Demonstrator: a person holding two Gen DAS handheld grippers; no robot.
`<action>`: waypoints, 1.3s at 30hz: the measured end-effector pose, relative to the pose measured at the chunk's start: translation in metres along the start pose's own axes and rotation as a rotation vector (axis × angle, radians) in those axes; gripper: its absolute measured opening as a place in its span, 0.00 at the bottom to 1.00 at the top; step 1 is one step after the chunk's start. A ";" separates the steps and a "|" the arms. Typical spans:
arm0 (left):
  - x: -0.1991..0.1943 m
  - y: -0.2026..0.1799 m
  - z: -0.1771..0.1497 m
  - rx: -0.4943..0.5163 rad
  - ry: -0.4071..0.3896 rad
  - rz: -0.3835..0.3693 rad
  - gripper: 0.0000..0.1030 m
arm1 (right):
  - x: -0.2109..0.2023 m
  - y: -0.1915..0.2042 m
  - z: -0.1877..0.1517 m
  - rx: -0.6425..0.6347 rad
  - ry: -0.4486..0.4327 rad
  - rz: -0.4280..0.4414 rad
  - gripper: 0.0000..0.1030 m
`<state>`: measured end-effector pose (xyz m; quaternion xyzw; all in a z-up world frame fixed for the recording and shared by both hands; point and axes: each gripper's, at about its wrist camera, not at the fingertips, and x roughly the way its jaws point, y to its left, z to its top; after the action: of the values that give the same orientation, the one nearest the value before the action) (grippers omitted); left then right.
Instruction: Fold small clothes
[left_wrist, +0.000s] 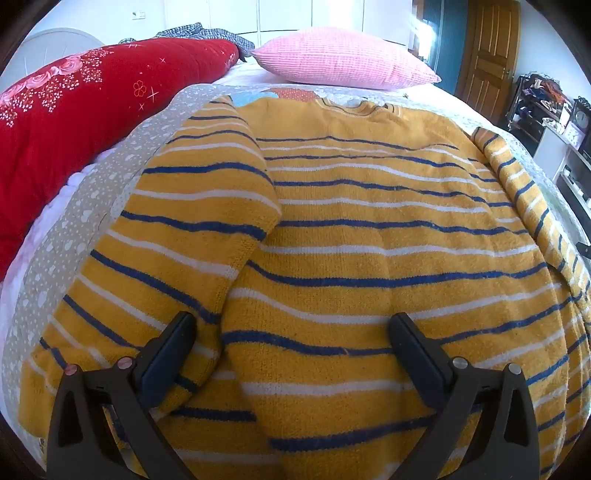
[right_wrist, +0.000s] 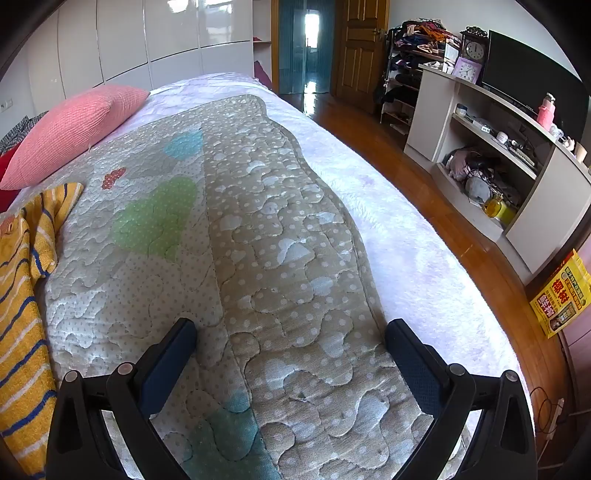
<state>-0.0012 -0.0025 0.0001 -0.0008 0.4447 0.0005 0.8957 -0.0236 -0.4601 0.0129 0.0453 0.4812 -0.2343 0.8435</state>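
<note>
A small yellow sweater (left_wrist: 362, 229) with blue and white stripes lies flat on the quilted bed cover (left_wrist: 110, 184), neck toward the pillows. Its left sleeve (left_wrist: 192, 229) is folded in over the body's edge; the right sleeve (left_wrist: 517, 184) lies along the right side. My left gripper (left_wrist: 291, 328) is open and empty, just above the sweater's lower part. In the right wrist view the sweater's right edge and sleeve (right_wrist: 26, 280) show at the far left. My right gripper (right_wrist: 291, 332) is open and empty over the bare quilted cover (right_wrist: 280, 236), to the right of the sweater.
A red floral quilt (left_wrist: 81, 122) lies along the bed's left side, a pink pillow (left_wrist: 343, 59) at the far end. The bed's right edge (right_wrist: 436, 266) drops to a wooden floor (right_wrist: 402, 162). A white shelf unit (right_wrist: 498, 155) and a clothes rack (right_wrist: 410, 55) stand beyond.
</note>
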 end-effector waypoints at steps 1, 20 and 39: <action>0.000 0.000 0.000 0.001 0.001 0.001 1.00 | 0.000 0.000 0.000 0.000 0.000 0.000 1.00; 0.002 -0.001 0.003 0.001 0.002 -0.002 1.00 | 0.000 0.000 0.000 0.000 0.000 0.000 1.00; 0.003 -0.002 0.004 -0.002 0.005 -0.005 1.00 | 0.000 0.000 0.000 0.000 0.000 0.000 1.00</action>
<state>0.0038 -0.0042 -0.0005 -0.0025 0.4468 -0.0012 0.8946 -0.0234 -0.4601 0.0131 0.0454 0.4813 -0.2342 0.8435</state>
